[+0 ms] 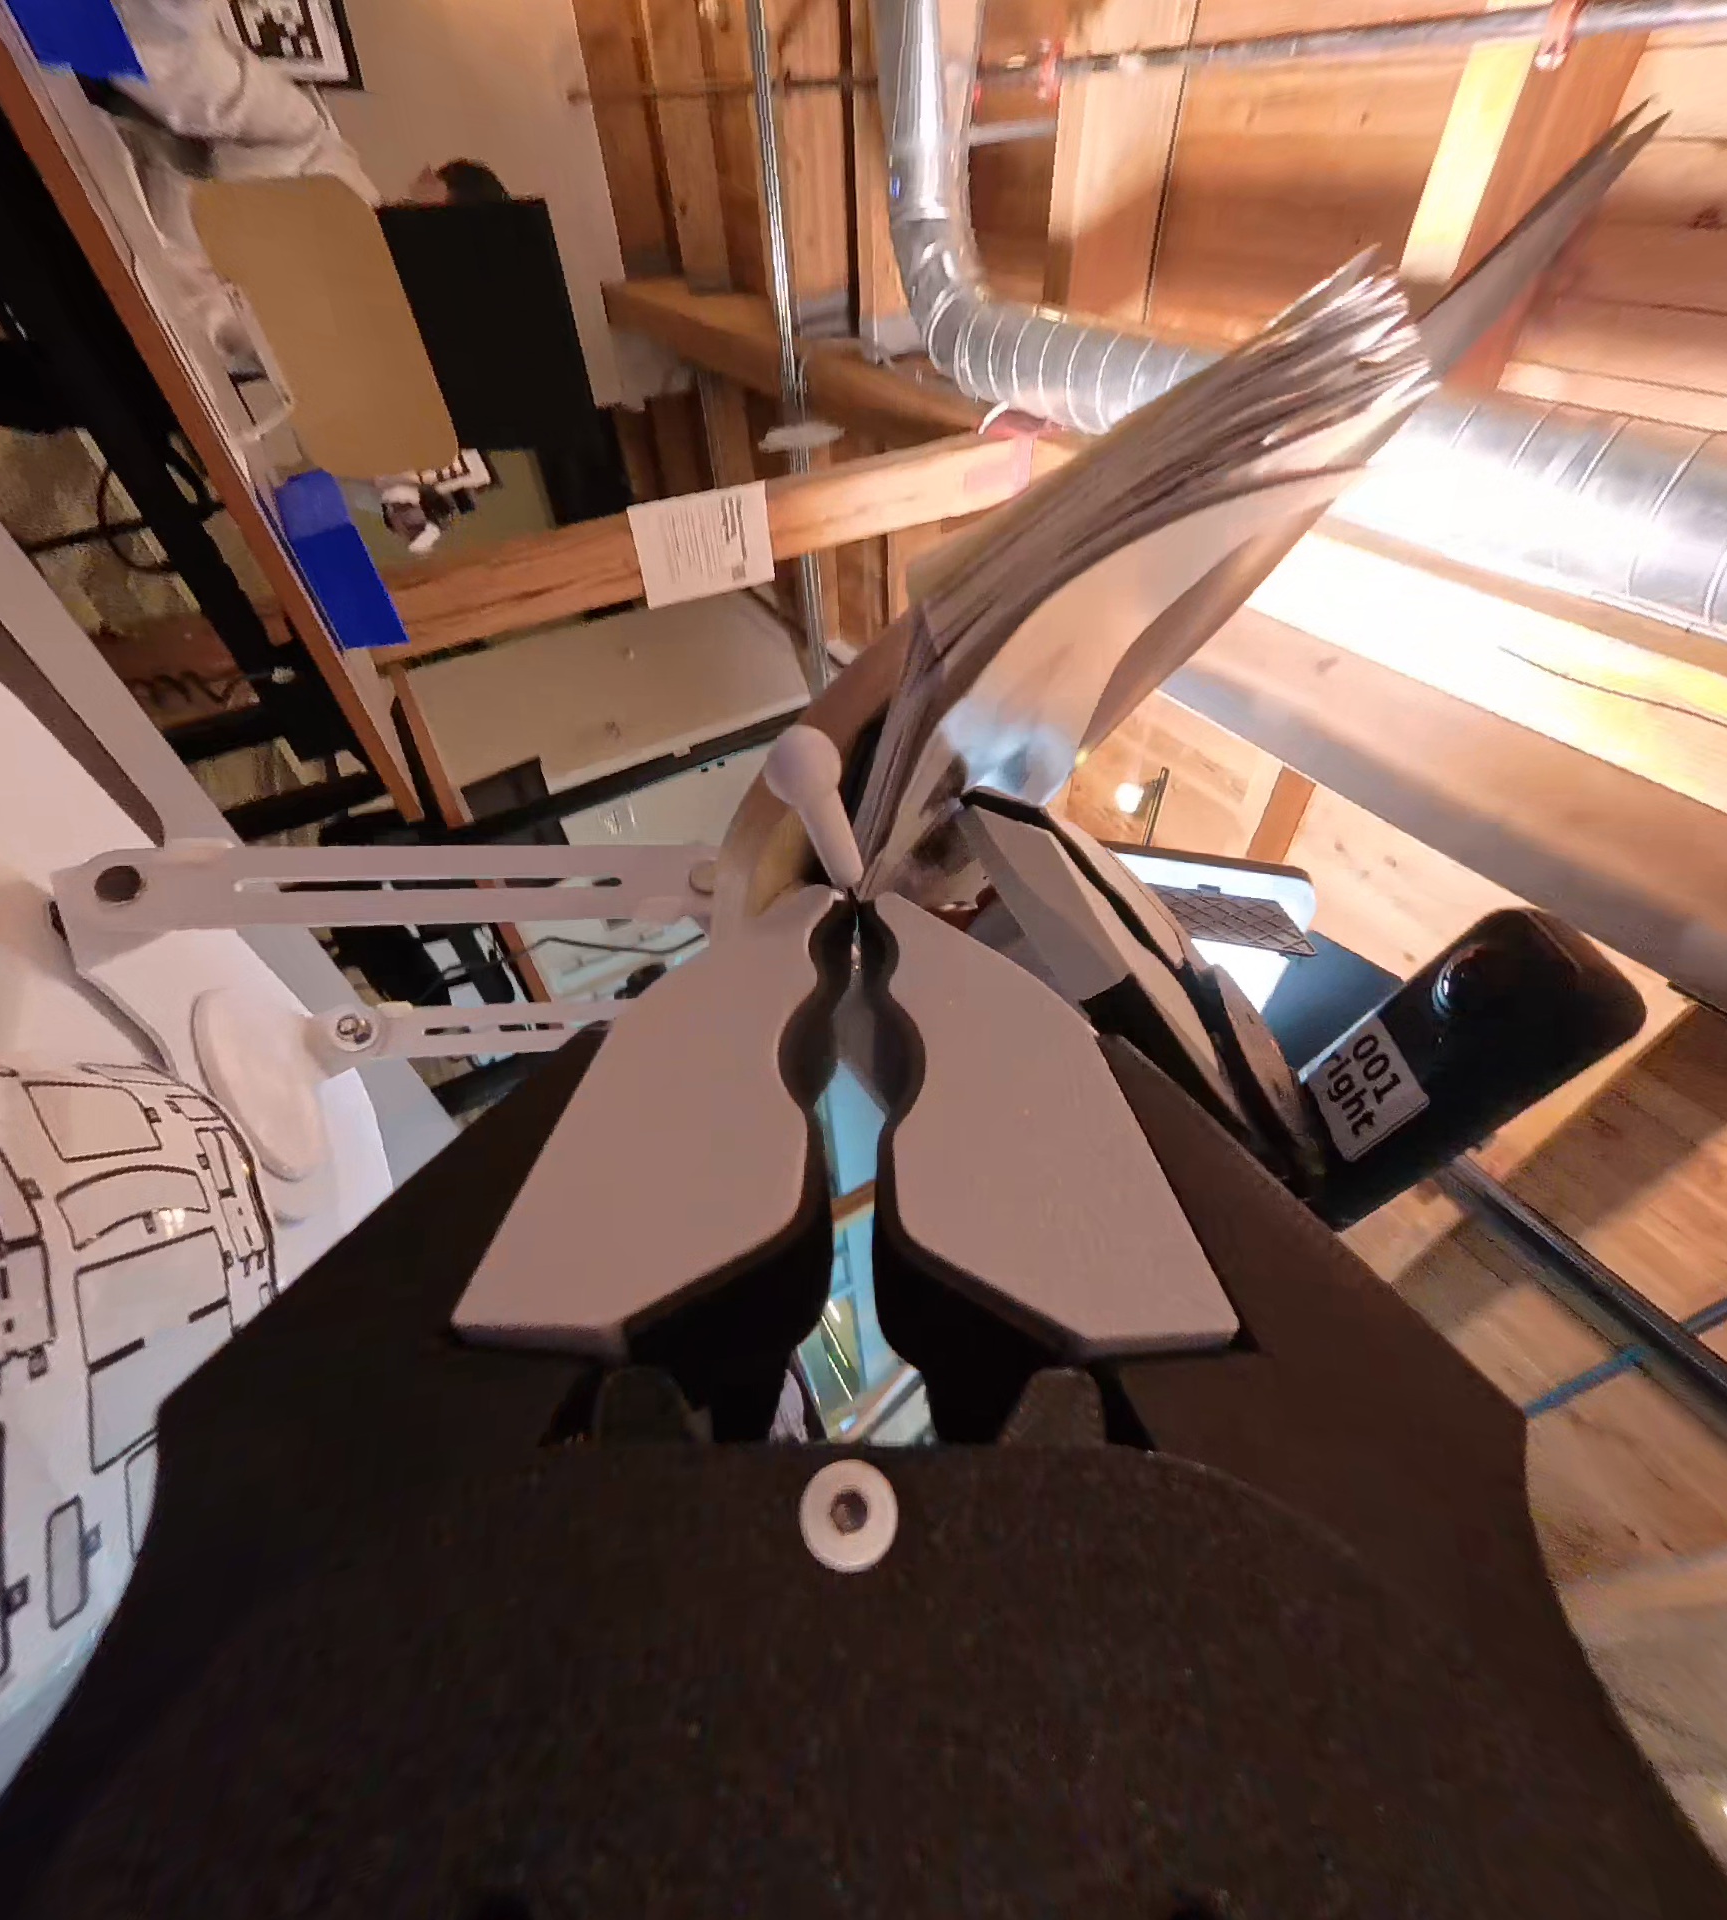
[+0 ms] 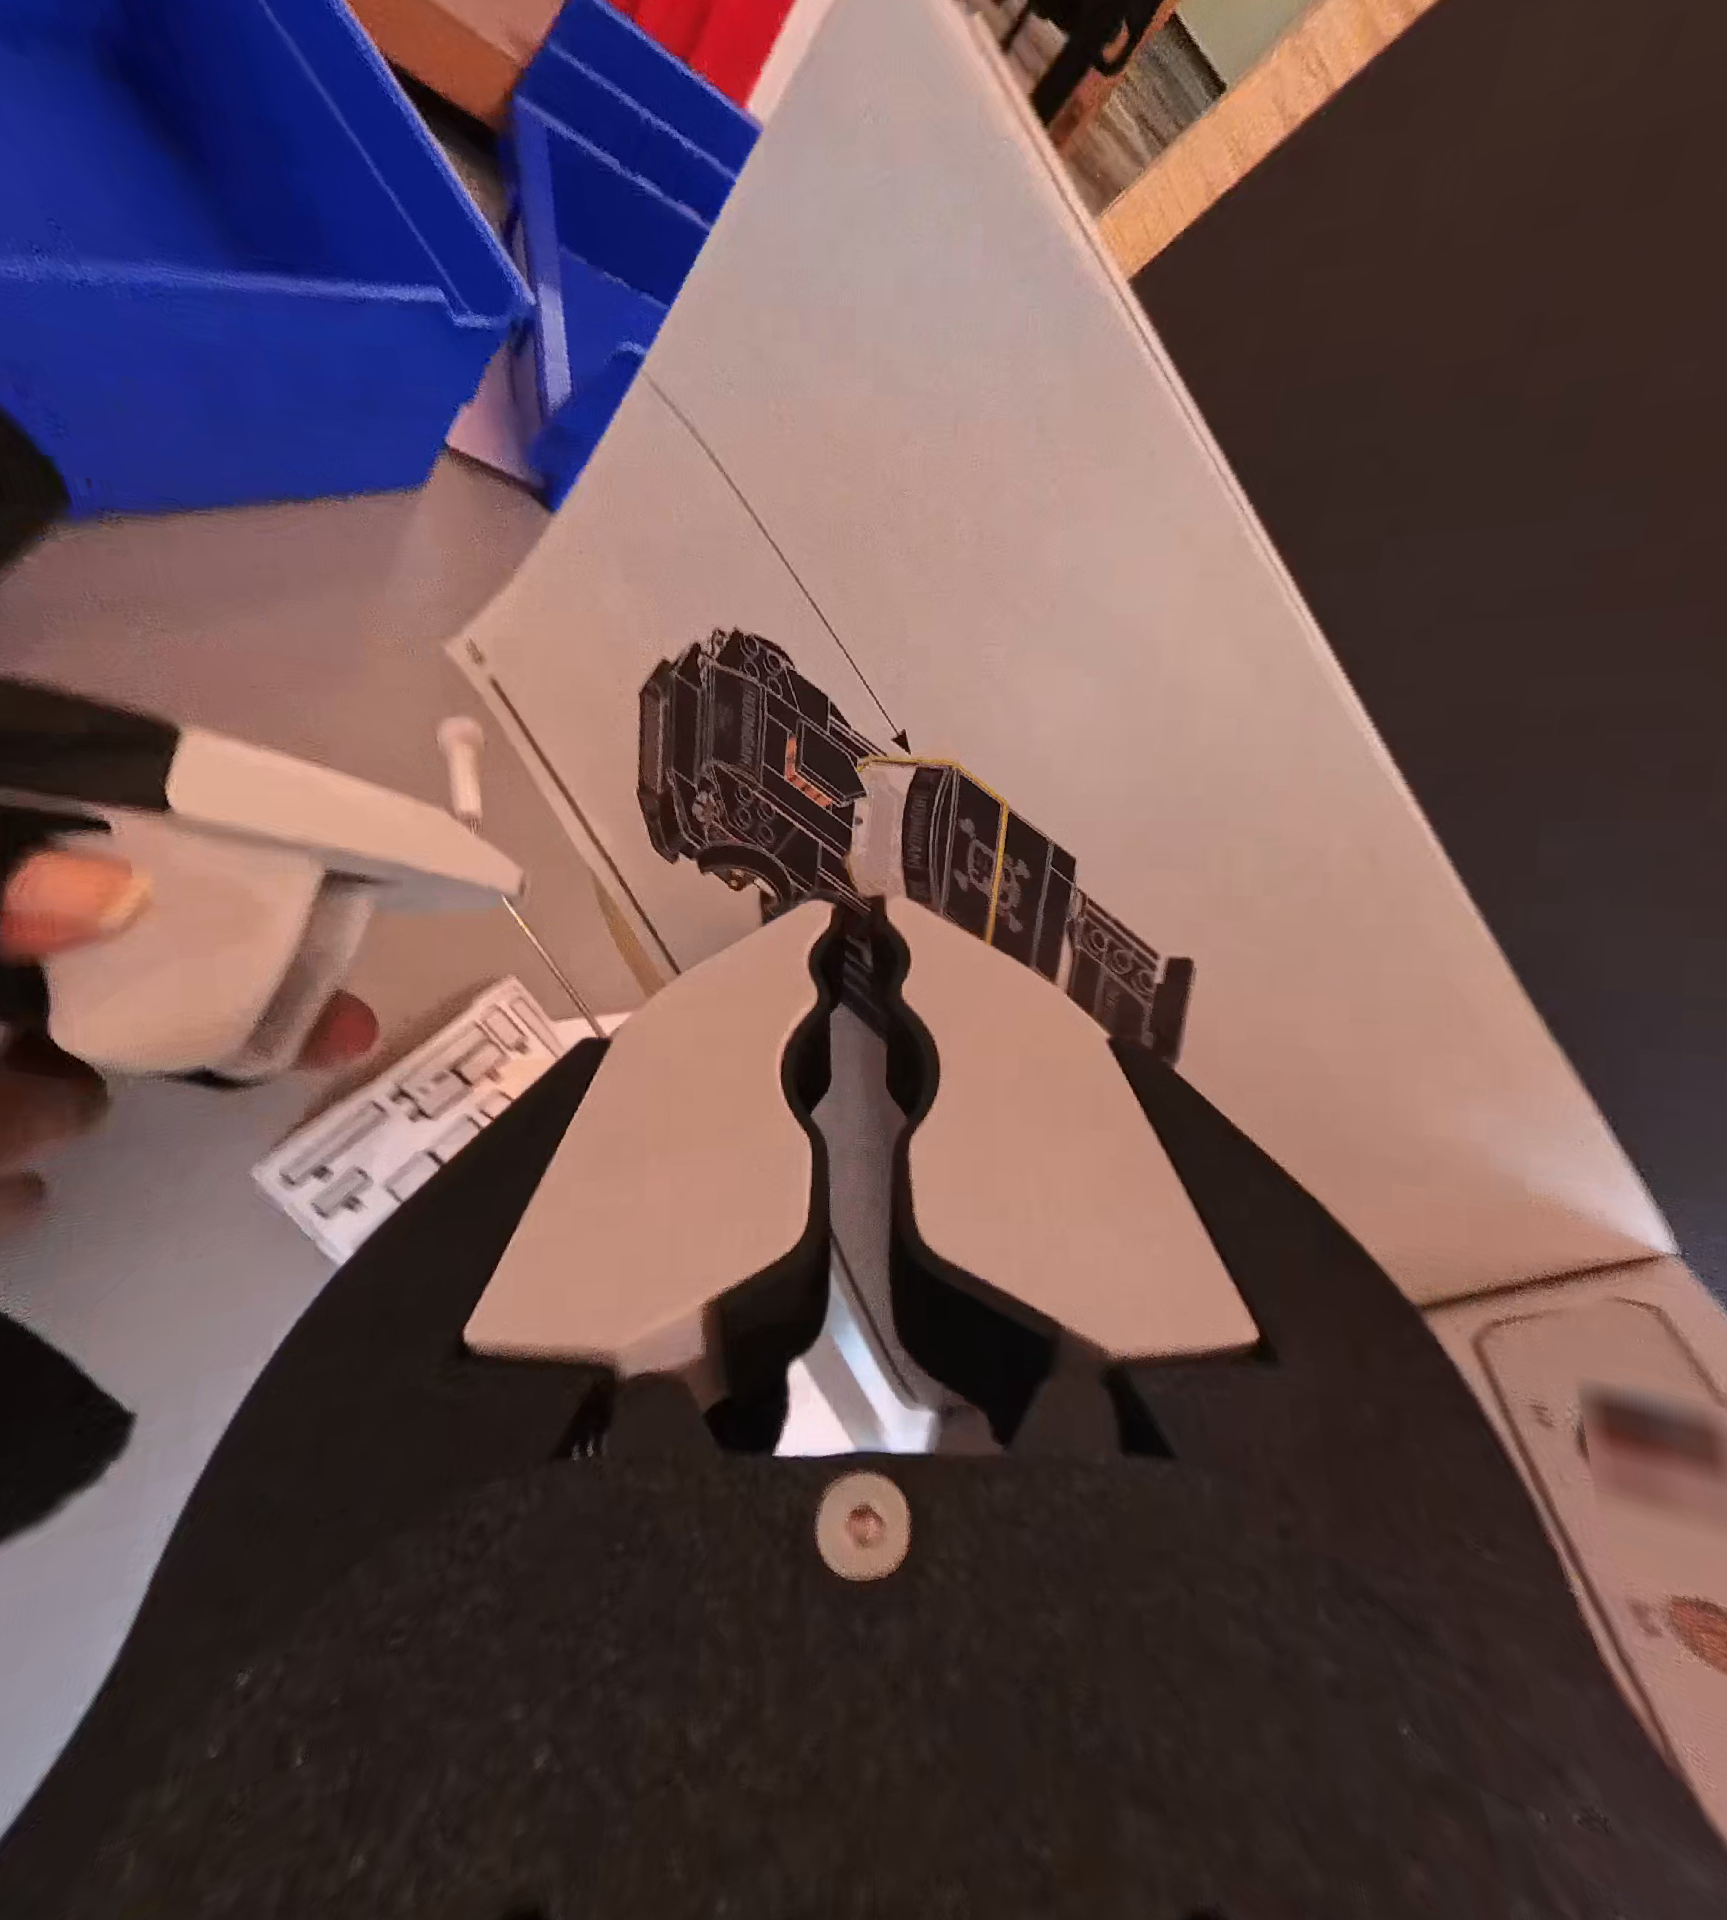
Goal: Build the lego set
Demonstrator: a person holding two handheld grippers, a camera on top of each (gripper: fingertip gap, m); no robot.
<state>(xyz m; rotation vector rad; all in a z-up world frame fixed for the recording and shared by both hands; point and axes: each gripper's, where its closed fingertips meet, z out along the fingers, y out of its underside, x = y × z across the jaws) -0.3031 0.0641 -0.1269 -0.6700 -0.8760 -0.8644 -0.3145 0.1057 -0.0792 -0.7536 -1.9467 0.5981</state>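
Under timber beams and a silver duct (image 1: 1524,457), the left gripper (image 1: 854,914) pinches the instruction booklet (image 1: 1129,582); the right gripper (image 2: 857,914) pinches a page too.

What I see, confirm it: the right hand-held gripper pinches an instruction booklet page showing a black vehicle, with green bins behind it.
One detail is wrong: the bins are blue, not green, as the right wrist view shows. The rest stands: the right hand-held gripper pinches an instruction booklet page showing a black vehicle, with the bins behind it.
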